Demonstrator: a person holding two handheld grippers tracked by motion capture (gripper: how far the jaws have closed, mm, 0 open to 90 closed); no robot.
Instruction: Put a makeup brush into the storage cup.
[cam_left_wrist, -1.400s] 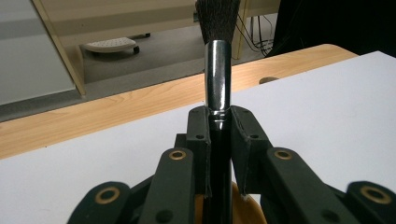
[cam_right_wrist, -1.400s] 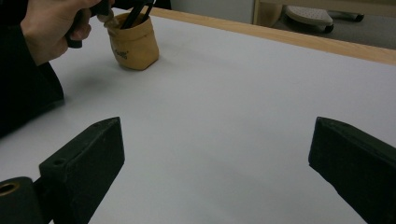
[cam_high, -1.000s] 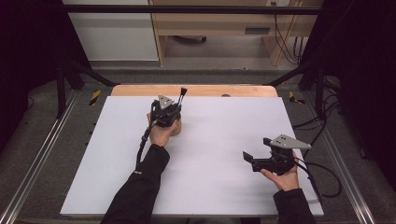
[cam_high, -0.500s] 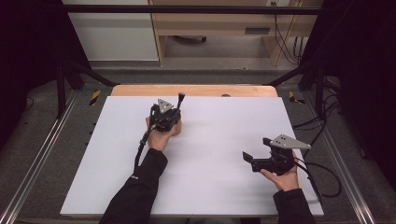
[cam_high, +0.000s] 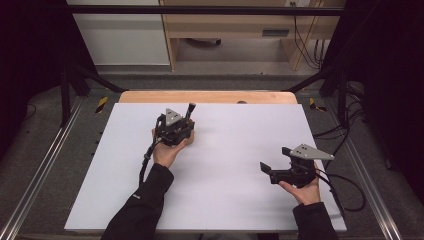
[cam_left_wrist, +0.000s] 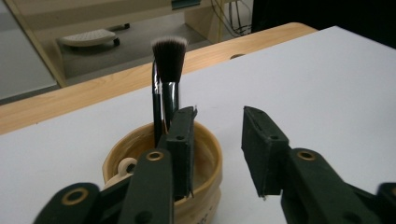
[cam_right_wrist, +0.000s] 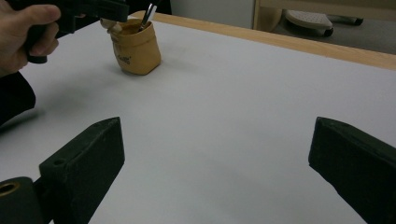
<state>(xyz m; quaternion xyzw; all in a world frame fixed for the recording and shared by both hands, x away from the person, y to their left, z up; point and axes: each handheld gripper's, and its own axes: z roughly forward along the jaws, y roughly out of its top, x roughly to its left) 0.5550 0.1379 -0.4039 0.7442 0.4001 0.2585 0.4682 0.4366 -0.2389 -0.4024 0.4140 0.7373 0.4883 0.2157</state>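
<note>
From overhead I looked forward and down; both gripper cameras rode low, sharing the tan pot (cam_left_wrist: 205, 154) with it.

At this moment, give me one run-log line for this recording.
left gripper: jaws just opening, nothing between, above tan pouch | makeup brush: upright in pouch | right gripper: open, empty, over white table

White table (cam_high: 225, 200); wooden board (cam_high: 207, 96); perhaps a footrest (cam_left_wrist: 91, 37) behind.
</note>
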